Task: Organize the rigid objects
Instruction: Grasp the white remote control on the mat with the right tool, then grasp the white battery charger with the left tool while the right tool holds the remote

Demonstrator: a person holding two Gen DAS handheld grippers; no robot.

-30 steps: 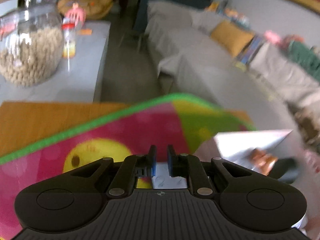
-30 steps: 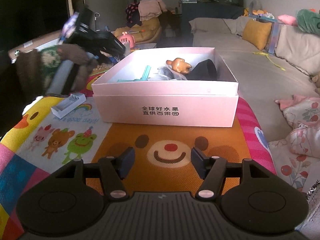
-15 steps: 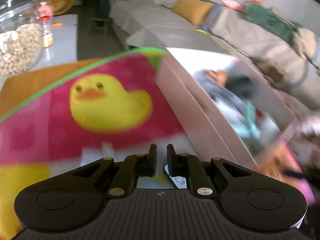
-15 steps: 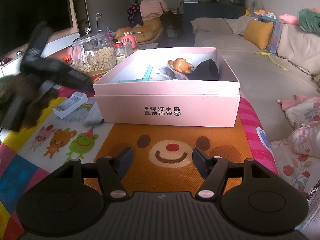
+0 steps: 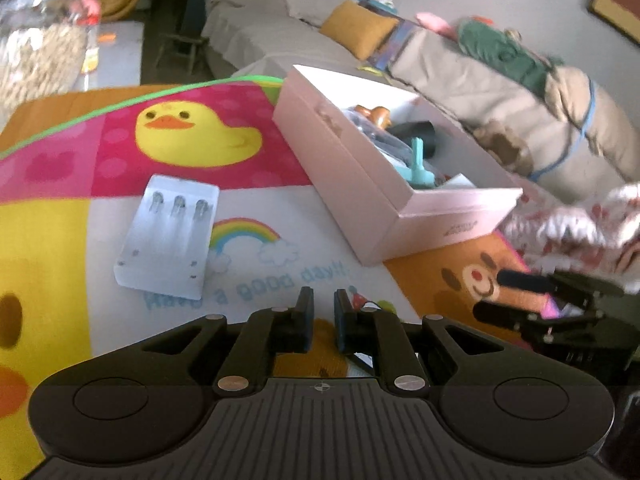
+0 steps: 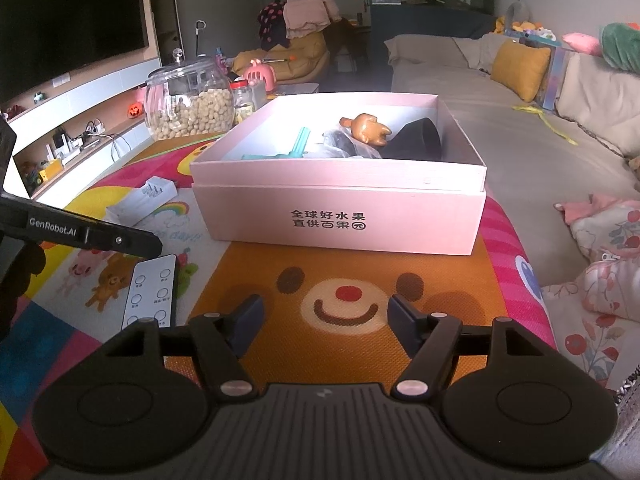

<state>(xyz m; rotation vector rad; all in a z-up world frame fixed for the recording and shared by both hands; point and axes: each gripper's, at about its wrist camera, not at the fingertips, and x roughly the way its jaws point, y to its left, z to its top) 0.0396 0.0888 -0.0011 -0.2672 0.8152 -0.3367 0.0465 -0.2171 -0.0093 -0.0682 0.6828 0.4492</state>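
Nearest the left gripper (image 5: pixel 322 316), the jaws stand almost closed with only a slim gap and nothing between them; a white remote (image 6: pixel 151 294) lies flat on the play mat (image 5: pixel 48 240) right under them, a corner of it peeking out below the right-hand jaw in the left wrist view. The right gripper (image 6: pixel 325 326) hangs over the bear face printed on the mat, its jaws fairly wide and just having opened further, with only the mat showing between them. The remote sits to the left of the right gripper's jaws, near but not touching. Ahead and to the left of the left gripper's jaws lies a white battery charger (image 5: pixel 168 236), flat on the mat beside the rainbow print and apart from both grippers. Straight ahead of the right gripper's jaws, and ahead to the right of the left one's, stands the pink box (image 6: pixel 340 216), open at the top. Inside it lie a teal plastic piece (image 6: pixel 298 146), a brown animal figure (image 6: pixel 366 130) and a black object (image 6: pixel 418 140). Beyond the box stands a glass jar (image 6: pixel 188 100) filled with pale round pieces.
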